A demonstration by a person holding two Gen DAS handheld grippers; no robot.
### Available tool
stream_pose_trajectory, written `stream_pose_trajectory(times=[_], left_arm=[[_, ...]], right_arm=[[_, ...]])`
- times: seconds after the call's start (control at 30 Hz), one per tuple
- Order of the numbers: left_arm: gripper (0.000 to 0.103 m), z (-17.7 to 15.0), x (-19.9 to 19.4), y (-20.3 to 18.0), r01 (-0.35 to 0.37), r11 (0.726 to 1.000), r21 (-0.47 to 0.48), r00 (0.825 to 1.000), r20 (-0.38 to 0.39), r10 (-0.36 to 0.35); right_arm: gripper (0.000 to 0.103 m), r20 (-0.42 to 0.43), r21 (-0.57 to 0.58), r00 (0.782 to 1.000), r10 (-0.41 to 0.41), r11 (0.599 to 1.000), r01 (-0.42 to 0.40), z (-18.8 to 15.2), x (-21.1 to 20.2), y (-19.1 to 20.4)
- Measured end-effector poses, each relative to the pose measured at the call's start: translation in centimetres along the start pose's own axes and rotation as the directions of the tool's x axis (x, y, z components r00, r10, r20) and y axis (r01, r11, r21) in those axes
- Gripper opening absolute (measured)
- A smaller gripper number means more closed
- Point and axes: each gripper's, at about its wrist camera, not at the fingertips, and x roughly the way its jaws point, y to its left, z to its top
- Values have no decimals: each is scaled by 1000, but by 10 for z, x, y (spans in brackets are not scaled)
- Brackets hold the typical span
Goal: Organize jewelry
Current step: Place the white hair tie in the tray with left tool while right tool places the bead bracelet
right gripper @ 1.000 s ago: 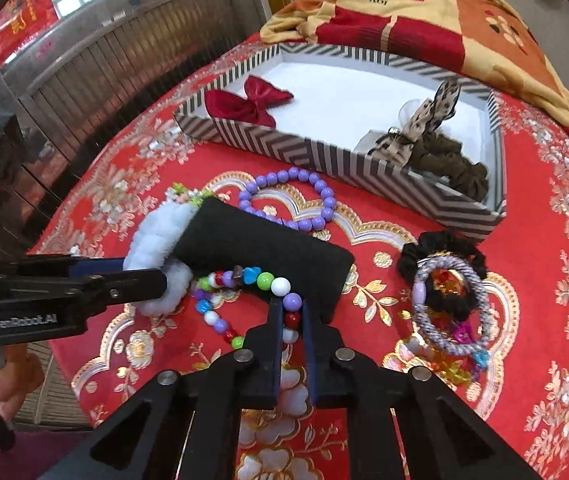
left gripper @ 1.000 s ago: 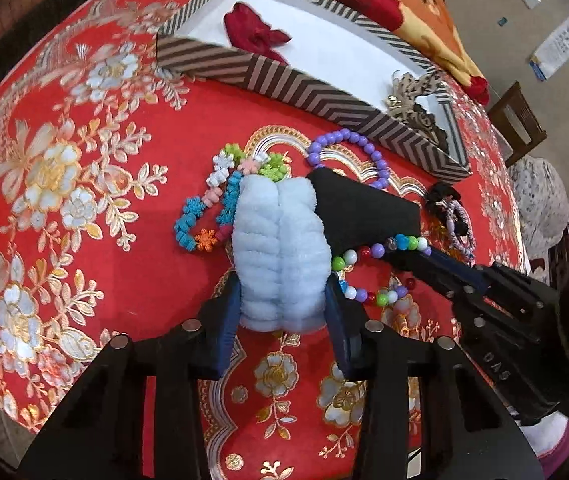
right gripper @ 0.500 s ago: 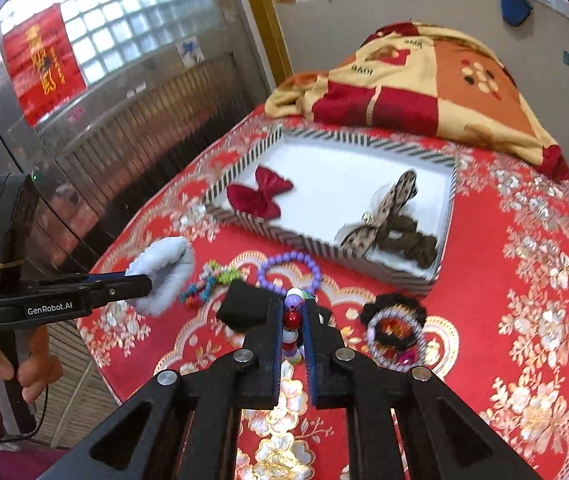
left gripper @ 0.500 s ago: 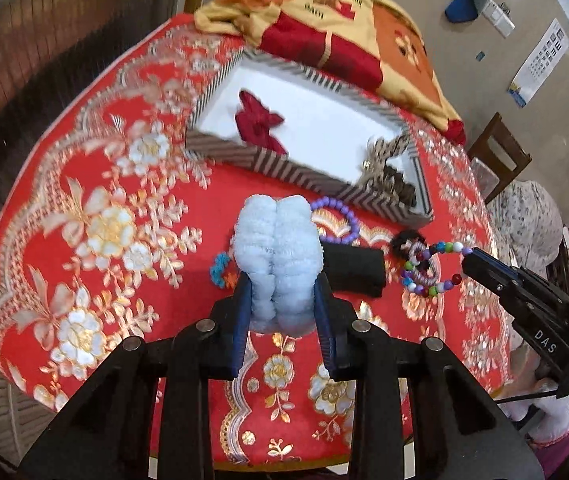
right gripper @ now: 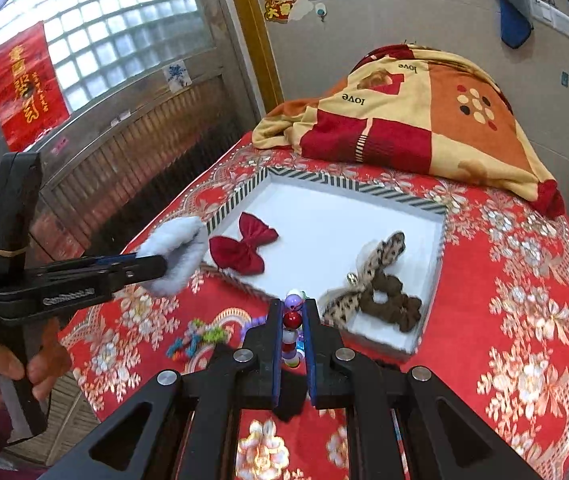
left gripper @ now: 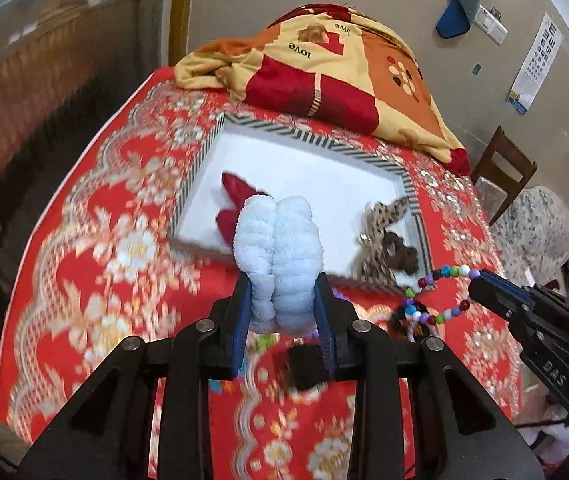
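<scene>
Left gripper [left gripper: 282, 300] is pinching a fluffy pale-blue scrunchie [left gripper: 277, 240], held up in the air just in front of the striped box's [right gripper: 326, 180] near-left corner. Right gripper [right gripper: 293, 320] is clamped on a colorful bead bracelet [left gripper: 440, 292], dangling off the near-right side of the box. Inside the box: a red bow [right gripper: 242, 248] on the left, a leopard scrunchie [right gripper: 376, 276] on the right. More beads [right gripper: 196, 338] lie on the red cloth [right gripper: 516, 300] in front of the box.

A home (lived-in): patchwork blanket [right gripper: 412, 120], floral tablecloth [right gripper: 516, 280], wooden chair [left gripper: 502, 172].
</scene>
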Motion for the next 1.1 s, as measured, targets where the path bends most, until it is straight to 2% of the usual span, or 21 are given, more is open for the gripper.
stream_pose_trajectory(times=[0.3, 0.57, 0.7, 0.83, 1.1], left_arm=[[29, 39, 55, -1, -36, 998, 51, 998, -48, 38], [29, 63, 95, 4, -47, 996, 73, 994, -93, 54], [29, 70, 113, 9, -51, 996, 70, 991, -116, 59], [30, 74, 131, 9, -54, 996, 73, 988, -140, 64], [32, 76, 152, 3, -45, 995, 87, 985, -161, 58]], right_arm=[[9, -48, 11, 999, 8, 1000, -7, 36, 54, 2], [9, -123, 31, 991, 48, 999, -44, 49, 113, 3], [9, -170, 46, 985, 6, 999, 2, 49, 141, -15], [9, -216, 115, 976, -22, 992, 48, 49, 162, -48], [9, -263, 121, 964, -43, 990, 77, 47, 182, -61]])
